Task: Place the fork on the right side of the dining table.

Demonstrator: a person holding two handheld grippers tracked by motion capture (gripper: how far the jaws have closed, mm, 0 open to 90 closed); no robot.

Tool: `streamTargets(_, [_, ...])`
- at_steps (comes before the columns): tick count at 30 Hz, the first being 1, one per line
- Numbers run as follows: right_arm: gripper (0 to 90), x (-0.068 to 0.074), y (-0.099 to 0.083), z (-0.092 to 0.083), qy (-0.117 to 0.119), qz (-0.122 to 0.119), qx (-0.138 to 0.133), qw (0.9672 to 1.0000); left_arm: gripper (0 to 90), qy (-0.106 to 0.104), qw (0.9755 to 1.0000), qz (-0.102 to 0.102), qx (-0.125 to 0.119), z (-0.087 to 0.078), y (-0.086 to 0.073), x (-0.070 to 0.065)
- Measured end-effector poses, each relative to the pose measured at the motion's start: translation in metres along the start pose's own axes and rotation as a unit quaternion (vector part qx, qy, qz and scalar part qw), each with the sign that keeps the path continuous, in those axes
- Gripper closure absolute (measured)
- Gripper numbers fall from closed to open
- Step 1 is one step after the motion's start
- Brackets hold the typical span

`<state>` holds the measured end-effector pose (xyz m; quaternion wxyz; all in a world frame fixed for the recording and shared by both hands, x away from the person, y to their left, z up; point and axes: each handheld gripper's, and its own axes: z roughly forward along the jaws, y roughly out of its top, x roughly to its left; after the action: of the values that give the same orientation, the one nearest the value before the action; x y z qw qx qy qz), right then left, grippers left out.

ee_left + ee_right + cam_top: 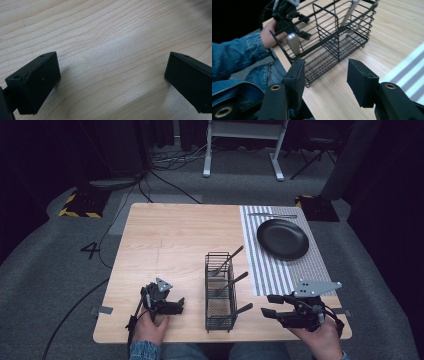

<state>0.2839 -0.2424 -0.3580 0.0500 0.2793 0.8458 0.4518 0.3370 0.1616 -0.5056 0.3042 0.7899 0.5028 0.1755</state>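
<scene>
A black wire basket [220,292] stands near the table's front edge and holds three metal utensils [231,281] with their handles leaning out to the right. My left gripper [179,305] rests on the wood left of the basket. Its jaws are open over bare tabletop [112,77]. My right gripper [269,305] hovers right of the basket, pointed toward it, open with nothing between its jaws [325,75]. The right gripper view shows the basket [332,37], a handle [293,42] in its nearest compartment, and the other gripper [289,15] beyond.
A black plate [282,238] lies on a striped placemat [272,280] at the table's right side. Another utensil [272,215] lies at the mat's far end. The wooden table [170,240] has bare room on its left half. A denim sleeve [234,55] is close by.
</scene>
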Motion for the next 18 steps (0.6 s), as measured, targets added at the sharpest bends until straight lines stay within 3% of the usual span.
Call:
streamTargets(12, [51.3,0.016,0.016,0.009,0.037,-0.014,0.006,0.9992,0.2,-0.001,1.0,-0.001,0.0,0.0,0.0,0.0])
streamTargets(18, [61.7,0.016,0.021,0.019,0.05,-0.015,0.02,0.9984,0.2,-0.001,1.0,-0.001,0.0,0.0,0.0,0.0])
